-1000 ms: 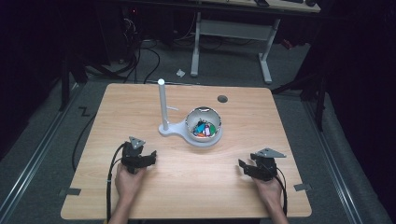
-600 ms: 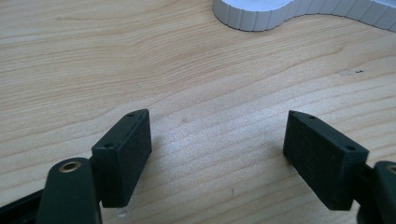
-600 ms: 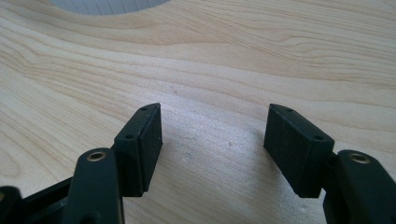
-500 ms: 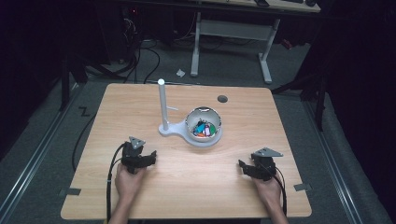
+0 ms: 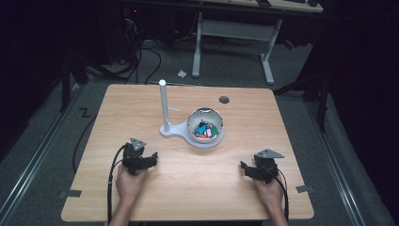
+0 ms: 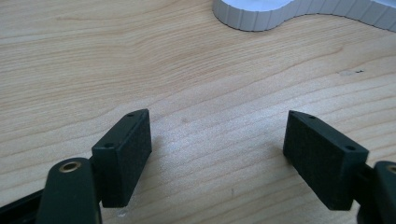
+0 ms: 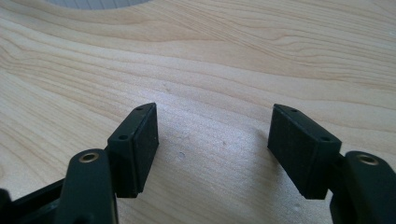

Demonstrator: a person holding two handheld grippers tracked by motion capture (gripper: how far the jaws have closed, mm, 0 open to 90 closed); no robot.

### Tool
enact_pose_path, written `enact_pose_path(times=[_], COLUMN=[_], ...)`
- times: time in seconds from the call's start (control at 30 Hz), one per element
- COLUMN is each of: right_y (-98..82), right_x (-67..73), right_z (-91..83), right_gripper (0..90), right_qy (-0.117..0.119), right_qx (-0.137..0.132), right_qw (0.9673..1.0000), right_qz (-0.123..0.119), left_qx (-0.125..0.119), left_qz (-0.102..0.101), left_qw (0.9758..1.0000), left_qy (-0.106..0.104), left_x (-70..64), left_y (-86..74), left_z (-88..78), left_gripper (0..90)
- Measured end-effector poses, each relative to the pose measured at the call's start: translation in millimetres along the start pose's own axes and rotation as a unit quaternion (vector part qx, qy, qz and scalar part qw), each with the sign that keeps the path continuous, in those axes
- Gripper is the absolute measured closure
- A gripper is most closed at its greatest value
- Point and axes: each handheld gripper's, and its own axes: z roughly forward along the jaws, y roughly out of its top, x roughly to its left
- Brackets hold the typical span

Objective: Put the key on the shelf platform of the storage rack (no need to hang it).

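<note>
I judge that nothing of the work is done yet: both my tools rest on the worktop [image 5: 141, 101] on my side of the white bowl [image 5: 205, 128], well apart from it, and neither holds anything. My left tool [image 5: 149, 158] sits near and to the left of the bowl, its jaws spread wide over bare wood; in the left gripper view that same tool [image 6: 219, 158] has nothing between its pads [image 6: 135, 149], and the ribbed white edge of the bowl's base [image 6: 261, 18] shows at the top, ahead of the jaws. My right tool [image 5: 245, 168] lies to the right of the bowl and nearer to me than it, also spread wide; in the right gripper view this tool [image 7: 215, 149] faces plain wood grain with nothing in its grip. The bowl stands at the middle of the worktop and holds a heap of small coloured pieces [image 5: 205, 130], red, blue, green and orange among them; what they are I cannot tell. Joined to the bowl's base on its left is a white upright post [image 5: 163, 104] with a short peg on its side, and nothing hangs from it. So everything remains: reaching into the bowl, picking a piece, and, I would guess, bringing it to the post.
</note>
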Motion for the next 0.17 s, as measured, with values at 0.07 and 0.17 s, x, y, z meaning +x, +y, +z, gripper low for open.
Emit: enact_pose_path(times=[0.07,0.17], right_y=[0.0,0.0], right_x=[0.0,0.0], right_z=[0.0,0.0], right_gripper=[33.7,33.7], right_qy=[0.0,0.0], right_qx=[0.0,0.0], right_qw=[1.0,1.0], right_qz=[0.0,0.0], left_qx=[0.001,0.001], left_qz=[-0.003,-0.003], left_qw=[1.0,1.0], left_qy=[0.002,0.002], left_x=[-0.4,-0.4], left_y=[0.0,0.0], left_z=[-0.2,-0.1], left_gripper=[23.9,23.9])
